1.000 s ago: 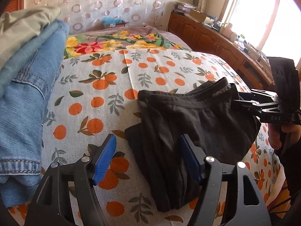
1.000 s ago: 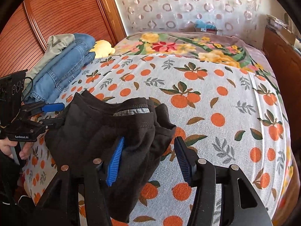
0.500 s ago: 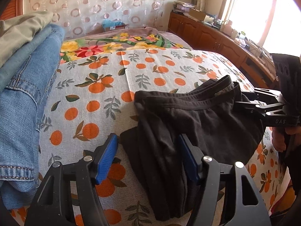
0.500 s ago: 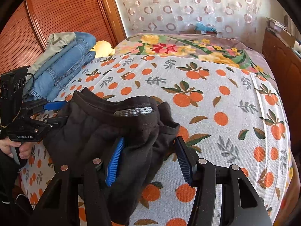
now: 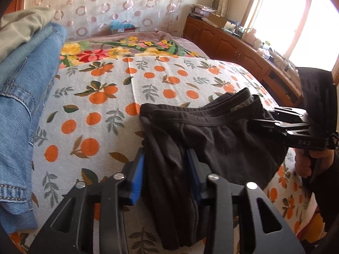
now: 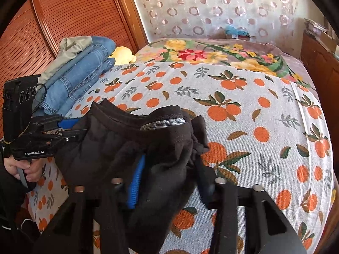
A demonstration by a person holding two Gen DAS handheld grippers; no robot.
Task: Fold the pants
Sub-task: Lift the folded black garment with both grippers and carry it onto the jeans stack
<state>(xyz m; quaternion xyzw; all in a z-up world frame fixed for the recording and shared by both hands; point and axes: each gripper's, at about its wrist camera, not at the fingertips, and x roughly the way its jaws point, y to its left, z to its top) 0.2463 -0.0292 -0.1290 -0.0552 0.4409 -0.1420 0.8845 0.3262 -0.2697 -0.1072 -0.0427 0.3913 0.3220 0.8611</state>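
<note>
Pants (image 5: 211,139): black, bunched on the orange-print bedspread (image 5: 101,110), between the two tools.
Left wrist view, left gripper (image 5: 167,175): jaws closing, blue pads pinching a thick fold of the pants; the rest of the garment lies ahead and to its right.
Left wrist view, right gripper (image 5: 260,118): at the pants' far right edge.
Right wrist view, right gripper (image 6: 169,177): jaws closing on bunched pants cloth; waistband just ahead.
Right wrist view, jeans pile (image 6: 80,78): far left, well apart.
</note>
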